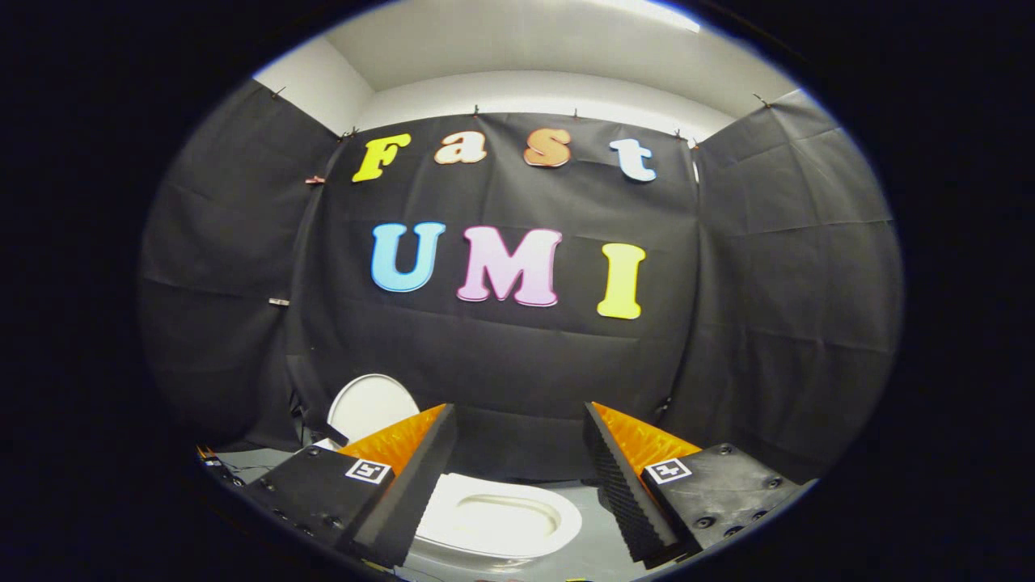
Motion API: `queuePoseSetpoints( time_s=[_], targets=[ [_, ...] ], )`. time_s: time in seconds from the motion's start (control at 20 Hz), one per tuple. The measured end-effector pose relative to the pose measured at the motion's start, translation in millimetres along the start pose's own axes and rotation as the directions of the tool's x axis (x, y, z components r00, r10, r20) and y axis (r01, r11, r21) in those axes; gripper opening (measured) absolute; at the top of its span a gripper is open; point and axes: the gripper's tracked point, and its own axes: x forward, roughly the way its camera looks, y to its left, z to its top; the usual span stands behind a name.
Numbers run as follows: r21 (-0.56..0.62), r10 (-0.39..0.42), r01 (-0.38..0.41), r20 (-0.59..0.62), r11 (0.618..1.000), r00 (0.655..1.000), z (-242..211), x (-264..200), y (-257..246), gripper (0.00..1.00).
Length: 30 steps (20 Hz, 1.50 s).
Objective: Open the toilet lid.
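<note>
Toilet lid (369,406): upright behind the bowl (495,521), left-rear of it. My gripper (517,453): fingers wide, empty, above the bowl.

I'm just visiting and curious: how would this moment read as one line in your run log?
lid: raised, upright behind bowl | toilet bowl: uncovered, below fingers | gripper: open, holding nothing | wall beyond

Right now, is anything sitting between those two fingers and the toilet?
Nothing: in the gripper view, the open gripper holds nothing, and the toilet bowl lies just beyond its fingers, its lid already raised.
</note>
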Motion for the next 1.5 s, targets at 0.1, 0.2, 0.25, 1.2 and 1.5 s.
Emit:
queuePoseSetpoints(
  time_s=[0.1,0.2,0.25,1.2,1.5],
  targets=[
    [0.020,-0.030,0.029,0.022,0.999,0.999,9,-13,-24,0.98],
    [0.034,-0.050,0.049,0.041,0.998,0.998,15,-23,-44,0.98],
    [0.041,-0.058,0.056,0.048,0.998,0.997,18,-27,-52,0.98],
    [0.132,-0.045,0.036,0.066,0.991,0.997,32,-34,-93,0.99],
    [0.137,-0.045,0.037,0.061,0.990,0.997,32,-37,-92,0.99]
  ],
)
